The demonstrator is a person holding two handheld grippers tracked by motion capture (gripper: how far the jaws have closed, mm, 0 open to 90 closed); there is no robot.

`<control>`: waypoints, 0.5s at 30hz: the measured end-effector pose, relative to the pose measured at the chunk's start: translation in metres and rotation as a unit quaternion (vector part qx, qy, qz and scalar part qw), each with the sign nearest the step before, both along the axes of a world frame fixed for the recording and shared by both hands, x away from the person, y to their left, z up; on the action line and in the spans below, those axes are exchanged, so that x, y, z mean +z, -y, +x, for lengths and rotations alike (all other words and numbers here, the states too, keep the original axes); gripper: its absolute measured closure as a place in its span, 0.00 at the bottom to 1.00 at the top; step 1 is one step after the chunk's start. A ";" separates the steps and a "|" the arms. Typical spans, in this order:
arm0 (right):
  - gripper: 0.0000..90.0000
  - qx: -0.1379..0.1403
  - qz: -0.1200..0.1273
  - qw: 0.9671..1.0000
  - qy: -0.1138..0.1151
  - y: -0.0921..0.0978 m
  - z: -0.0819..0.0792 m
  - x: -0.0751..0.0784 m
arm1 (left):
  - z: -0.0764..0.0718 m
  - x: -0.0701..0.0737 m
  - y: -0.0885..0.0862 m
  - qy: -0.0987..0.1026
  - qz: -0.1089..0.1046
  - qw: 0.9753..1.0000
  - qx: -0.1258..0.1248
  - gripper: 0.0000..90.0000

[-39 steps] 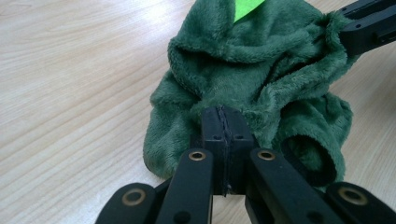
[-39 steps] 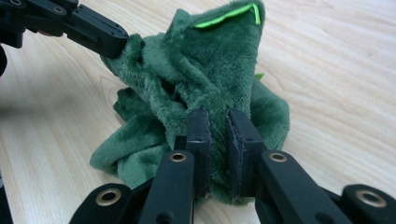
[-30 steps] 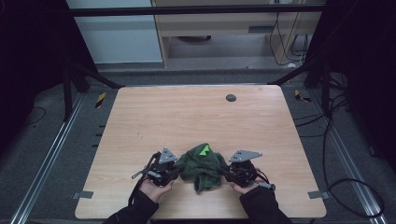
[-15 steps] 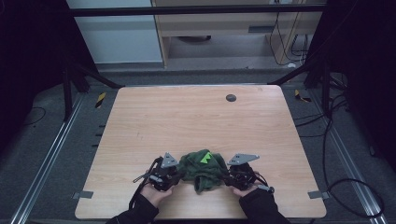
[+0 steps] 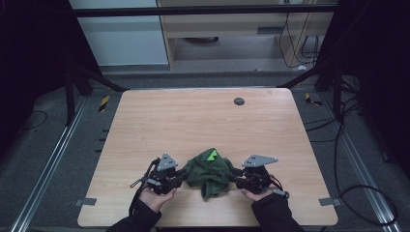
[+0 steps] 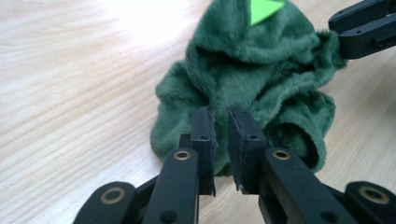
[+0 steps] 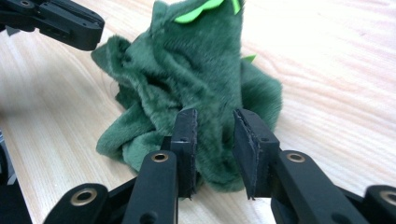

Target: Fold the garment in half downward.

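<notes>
Wood-grain table [image 5: 203, 121] stands in a dark, framed work cell, with cables on the floor to the right. High view: a crumpled green plush garment [image 5: 209, 172] with a bright green patch lies near the table's front edge, between the left gripper [image 5: 183, 175] and the right gripper [image 5: 235, 174], each touching one flank of the heap. A small dark disc [image 5: 239, 101] sits far back, well apart. Most of the tabletop beyond the cloth is open; the front edge is close behind both hands.

Left gripper view: the left gripper [image 6: 220, 126] has its jaws set narrow, a slim gap between them, tips against the plush garment [image 6: 261, 79] but no fabric visibly pinched.

Right gripper view: the right gripper [image 7: 213, 135] has its jaws moderately apart, with a fold of the plush garment [image 7: 196, 70] standing between them, not yet clamped.

Judgement: the garment remains bunched; secure grasps and spreading are outstanding. Room favours pulling outward and away from the front edge.
</notes>
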State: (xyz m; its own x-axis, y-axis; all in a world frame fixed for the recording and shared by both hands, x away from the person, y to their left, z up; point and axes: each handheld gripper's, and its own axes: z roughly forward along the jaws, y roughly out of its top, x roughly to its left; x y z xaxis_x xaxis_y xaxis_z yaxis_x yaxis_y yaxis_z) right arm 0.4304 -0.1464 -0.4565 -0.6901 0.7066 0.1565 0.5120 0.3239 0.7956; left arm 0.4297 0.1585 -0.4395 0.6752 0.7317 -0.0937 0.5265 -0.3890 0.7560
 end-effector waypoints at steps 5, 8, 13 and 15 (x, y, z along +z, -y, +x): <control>0.77 -0.013 0.006 1.000 0.011 0.007 0.003 0.009 | 0.004 0.008 -0.007 0.011 -0.009 1.000 0.017 0.89; 0.81 -0.023 0.010 1.000 0.014 0.009 0.007 0.014 | 0.008 0.013 -0.010 0.017 -0.006 1.000 0.026 0.91; 0.88 -0.032 0.008 0.999 0.018 0.008 0.015 0.016 | 0.018 0.017 -0.015 0.027 -0.005 0.999 0.046 0.94; 0.90 -0.037 0.004 0.999 0.018 0.007 0.019 0.017 | 0.023 0.017 -0.016 0.029 -0.005 0.998 0.052 0.95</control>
